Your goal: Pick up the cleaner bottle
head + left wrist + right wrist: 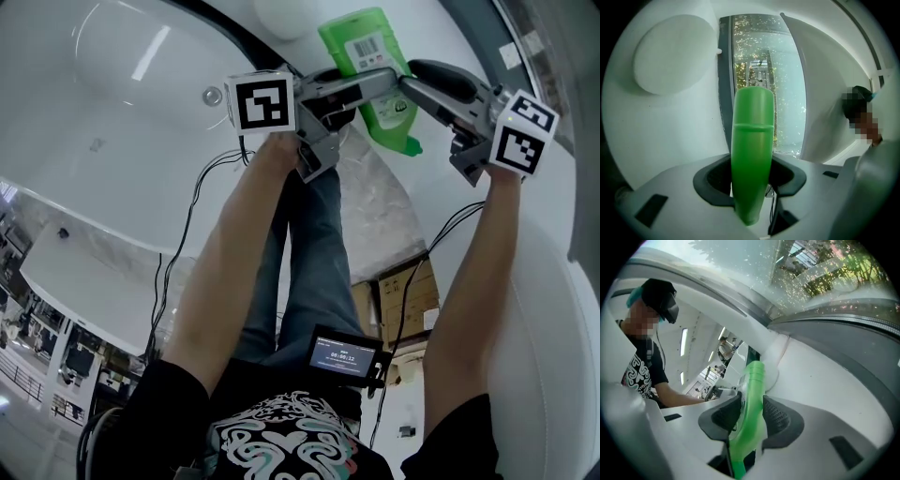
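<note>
While the cleaner bottle (361, 42) is gripped, a white bathtub (112, 122) gleams alongside.

Covered, cropped and unreadable

In the head view, upper centre: middle of the cleaner bottle (361, 42) masked by the crossing jaws of the left gripper (380, 84) and right gripper (422, 80); print on the label (367, 49) too small to read. In the right gripper view, bottle's near end lost at the lower edge. Lower right of the left gripper view: pale blurred bulk, cut off by the frame.
</note>
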A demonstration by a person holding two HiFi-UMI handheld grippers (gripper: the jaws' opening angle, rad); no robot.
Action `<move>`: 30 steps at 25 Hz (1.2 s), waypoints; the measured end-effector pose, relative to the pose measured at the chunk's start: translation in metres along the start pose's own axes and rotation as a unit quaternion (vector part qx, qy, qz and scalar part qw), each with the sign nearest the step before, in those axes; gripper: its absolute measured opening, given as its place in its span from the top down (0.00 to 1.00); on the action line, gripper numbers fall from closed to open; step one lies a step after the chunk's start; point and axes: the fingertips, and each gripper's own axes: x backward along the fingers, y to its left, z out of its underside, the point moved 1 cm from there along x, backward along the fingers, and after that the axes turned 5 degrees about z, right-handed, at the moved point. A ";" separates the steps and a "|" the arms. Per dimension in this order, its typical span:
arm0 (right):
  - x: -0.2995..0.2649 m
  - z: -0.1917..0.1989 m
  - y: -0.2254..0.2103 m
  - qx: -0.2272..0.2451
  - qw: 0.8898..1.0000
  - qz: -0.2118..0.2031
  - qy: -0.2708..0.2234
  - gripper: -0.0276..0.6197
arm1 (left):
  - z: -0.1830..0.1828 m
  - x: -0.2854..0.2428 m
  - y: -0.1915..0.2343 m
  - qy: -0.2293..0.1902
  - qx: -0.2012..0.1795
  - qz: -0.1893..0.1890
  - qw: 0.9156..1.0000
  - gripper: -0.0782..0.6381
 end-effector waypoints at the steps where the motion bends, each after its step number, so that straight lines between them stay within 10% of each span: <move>1: 0.005 -0.006 0.000 -0.001 1.000 0.001 -0.017 0.71 | 0.002 -0.001 -0.002 -0.004 0.011 0.001 1.000 0.61; 18: 0.026 -0.044 -0.022 0.002 0.982 0.104 -0.159 0.81 | -0.008 0.027 -0.046 -0.078 0.022 0.086 0.993 0.61; 30: 0.009 -0.052 0.035 0.116 0.918 0.308 -0.223 0.91 | -0.044 0.111 -0.117 -0.149 0.000 0.116 0.982 0.61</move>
